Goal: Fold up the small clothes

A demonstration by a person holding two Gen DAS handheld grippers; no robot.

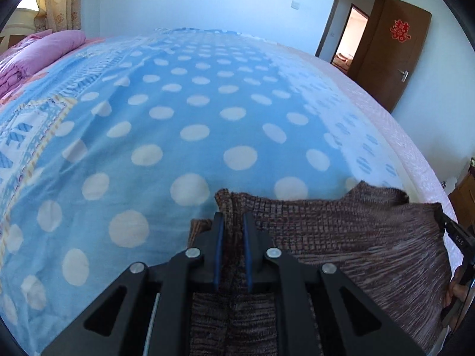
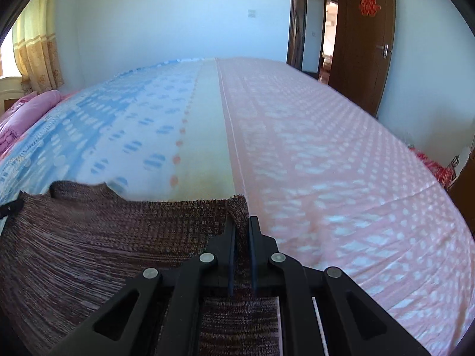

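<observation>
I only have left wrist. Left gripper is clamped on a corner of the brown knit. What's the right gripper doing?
Observer: The right gripper is shut on the sweater's other top corner.
Operator: What's under that side?
Observer: Pink dotted bedding; a pale yellow stripe separates it from the blue.
Operator: Anything past the bed's right edge?
Observer: Something red lies there, too blurred to identify.

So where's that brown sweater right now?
The brown sweater is stretched between both tongs, left and right, above the near edge of the bed.
</observation>
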